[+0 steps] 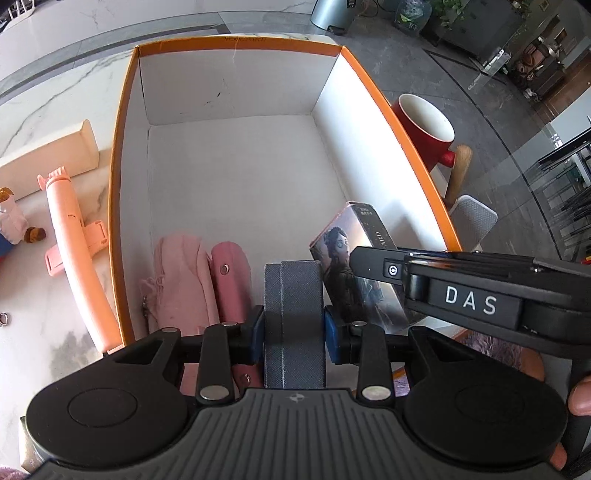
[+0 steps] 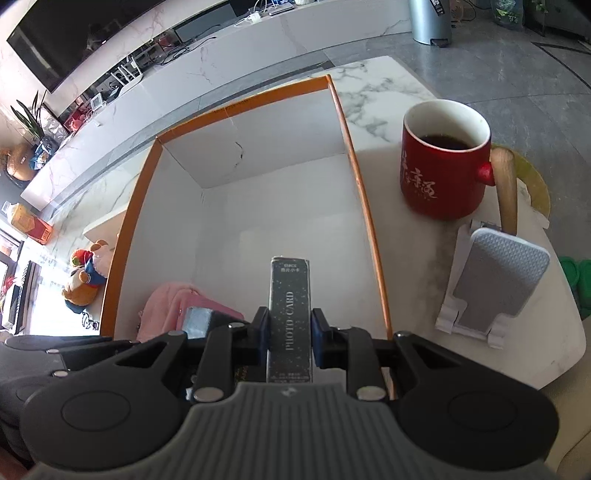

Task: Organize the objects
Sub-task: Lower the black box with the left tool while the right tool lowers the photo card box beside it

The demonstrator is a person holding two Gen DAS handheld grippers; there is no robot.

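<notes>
The left tool (image 1: 294, 326) is clamped on a grey box (image 1: 294, 317), its blue pads pressed to the box's two sides, and holds it over the near end of an orange-rimmed carton (image 1: 236, 46) with white inner walls. The right tool (image 2: 289, 334) grips a dark photo card box (image 2: 290, 317) the same way, standing on edge just inside the carton's near right side; in the left view this box shows a printed figure on its face. Two pink pouches (image 1: 199, 280) lie side by side on the carton's floor at the near left corner, next to the grey box.

The carton sits on a white marble table (image 2: 373, 85) with grey veins. To its right stands a red mug (image 2: 443, 170) with dark liquid inside and a wooden handle; nearer, a white phone stand (image 2: 495, 280) with a grey textured pad. To the left of the carton lie a peach-coloured toy gun (image 1: 70, 236), a cream box (image 1: 55, 155), and a plush toy (image 2: 86, 277) in red and blue.

Beyond the table the floor (image 2: 517, 74) is grey tile. A long marble ledge (image 2: 221, 48) runs along the far wall, cluttered with cables and small devices, below a large dark screen (image 2: 74, 33). A metal bin (image 2: 430, 20) stands on the floor, and a potted plant (image 2: 31, 118) at the left.
</notes>
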